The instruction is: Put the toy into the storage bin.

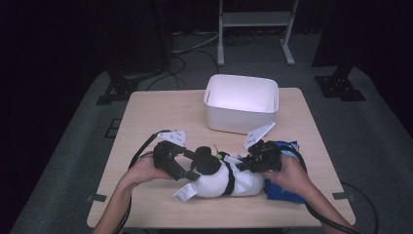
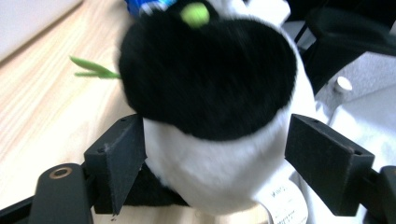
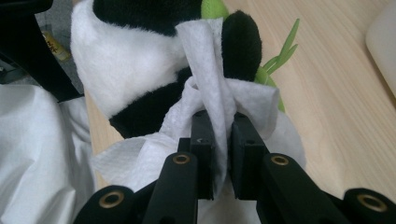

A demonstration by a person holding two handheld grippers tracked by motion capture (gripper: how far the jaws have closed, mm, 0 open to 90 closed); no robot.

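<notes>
left gripper: black, grey three-cornered plate; right gripper: black, brass-ringed screws, black cable | forearms: bare

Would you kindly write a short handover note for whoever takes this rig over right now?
Left tongs: open, the pads stand either side of the panda's head without pressing on it.
Right tongs: shut on a white wipe held against the panda.
Things: the panda lies on the table between both hands; a blue pack lies under the right hand; a white bin stands behind, nothing seen in it.
Done: wipe in hand and on the toy.
Left, probably: steady the head again, finish wiping, then put things away.
</notes>
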